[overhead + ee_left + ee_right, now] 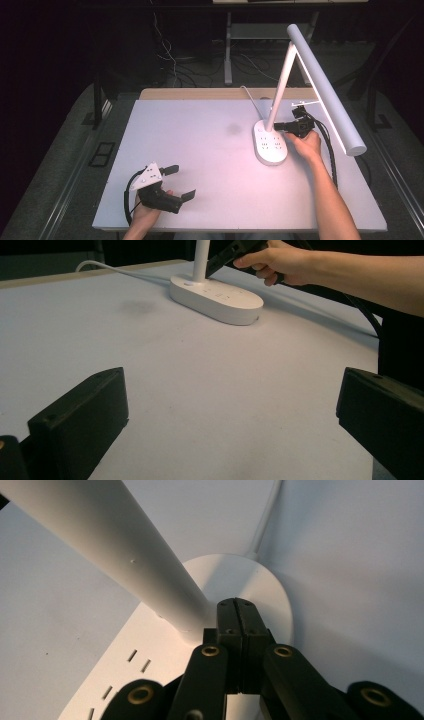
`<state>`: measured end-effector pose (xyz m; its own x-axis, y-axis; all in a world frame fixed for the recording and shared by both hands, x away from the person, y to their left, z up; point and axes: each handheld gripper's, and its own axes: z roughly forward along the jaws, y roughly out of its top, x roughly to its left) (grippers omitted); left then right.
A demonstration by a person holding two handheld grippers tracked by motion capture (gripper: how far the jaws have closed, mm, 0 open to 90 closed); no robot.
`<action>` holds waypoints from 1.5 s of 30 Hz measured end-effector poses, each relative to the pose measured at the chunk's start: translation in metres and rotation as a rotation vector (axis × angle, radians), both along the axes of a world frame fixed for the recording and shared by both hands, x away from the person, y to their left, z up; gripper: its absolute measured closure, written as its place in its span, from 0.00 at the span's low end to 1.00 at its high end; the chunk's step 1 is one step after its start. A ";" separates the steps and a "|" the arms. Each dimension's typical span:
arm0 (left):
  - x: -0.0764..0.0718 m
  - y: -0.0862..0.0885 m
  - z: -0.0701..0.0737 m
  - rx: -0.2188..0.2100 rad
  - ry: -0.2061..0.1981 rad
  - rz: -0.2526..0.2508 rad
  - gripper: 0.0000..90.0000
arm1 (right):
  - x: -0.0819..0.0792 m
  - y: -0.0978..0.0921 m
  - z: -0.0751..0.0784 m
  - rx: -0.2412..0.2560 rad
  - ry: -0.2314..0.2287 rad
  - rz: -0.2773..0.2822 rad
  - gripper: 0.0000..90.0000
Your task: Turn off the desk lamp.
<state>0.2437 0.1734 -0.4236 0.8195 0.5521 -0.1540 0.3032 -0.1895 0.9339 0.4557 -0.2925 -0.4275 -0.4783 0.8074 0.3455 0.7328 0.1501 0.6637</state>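
Note:
A white desk lamp stands at the right of the table, with an oval base (270,145) that carries socket slots, a slanted stem (280,85) and a long tube head (327,90). My right gripper (278,127) is shut, its tips down against the base right beside the foot of the stem (165,592); the joined jaws meet at the base (260,580). My left gripper (181,182) rests low at the near left of the table, jaws wide open with nothing between them. In the left gripper view the lamp base (220,300) and the person's right hand (280,262) lie ahead.
The lamp's white cord (250,97) runs off the back edge of the white table (200,150). A faint dark smudge (233,129) marks the table left of the base. Black cables trail from both grippers. Dark floor with cables and a table leg lies behind.

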 end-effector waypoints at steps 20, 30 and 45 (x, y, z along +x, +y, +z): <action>0.000 -0.001 0.000 -0.001 0.001 -0.003 0.00 | -0.004 0.001 -0.002 0.009 -0.007 -0.016 1.00; 0.001 -0.001 0.000 -0.003 0.002 -0.003 0.00 | -0.004 0.000 0.000 0.011 0.003 -0.013 1.00; 0.000 0.000 0.000 -0.003 0.000 -0.007 0.00 | -0.013 -0.011 0.016 0.018 -0.020 -0.027 1.00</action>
<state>0.2433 0.1732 -0.4232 0.8234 0.5458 -0.1554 0.3015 -0.1889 0.9346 0.4424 -0.3031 -0.4110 -0.4639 0.8137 0.3504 0.7227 0.1187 0.6809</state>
